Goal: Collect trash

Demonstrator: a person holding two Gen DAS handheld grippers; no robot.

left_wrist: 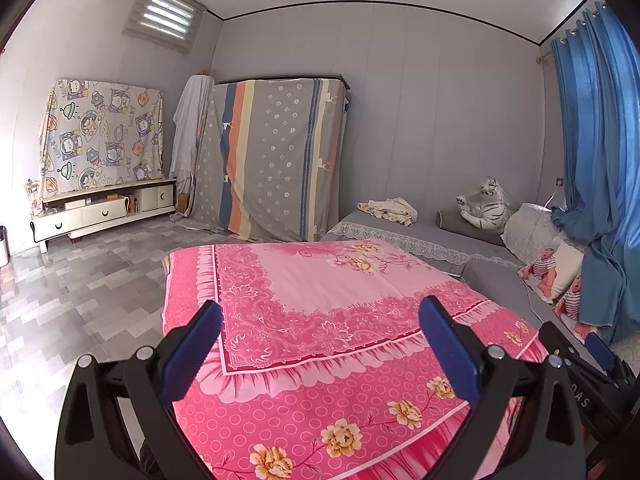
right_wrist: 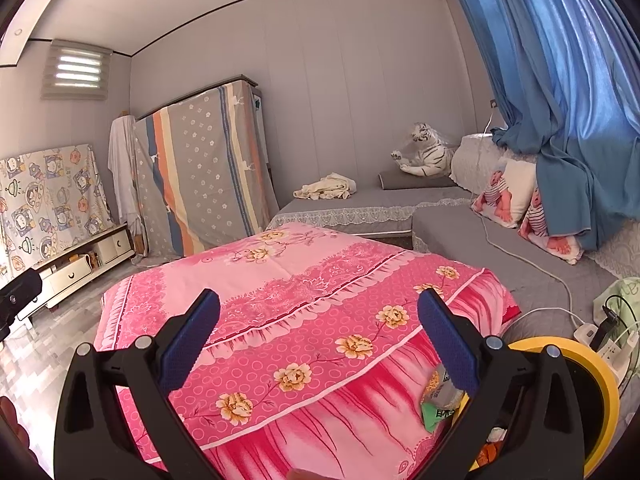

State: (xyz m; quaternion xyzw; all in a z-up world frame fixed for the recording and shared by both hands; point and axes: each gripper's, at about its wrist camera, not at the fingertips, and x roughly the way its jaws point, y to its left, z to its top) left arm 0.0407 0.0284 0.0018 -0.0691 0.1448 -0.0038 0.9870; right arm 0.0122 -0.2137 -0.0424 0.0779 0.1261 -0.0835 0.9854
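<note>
Both grippers hovered wide apart-fingered and empty above a table draped in a pink floral cloth (left_wrist: 328, 280). The left gripper (left_wrist: 320, 344) pointed across the cloth's middle, likely searching, since no litter lay on top of it. The right gripper (right_wrist: 318, 340) hung over the cloth's near corner. Just beyond that corner, partly hidden by the right finger, sat crumpled green and silver wrappers (right_wrist: 438, 404) in a round yellow-rimmed bin (right_wrist: 600, 380) — apparently trash already gathered there.
</note>
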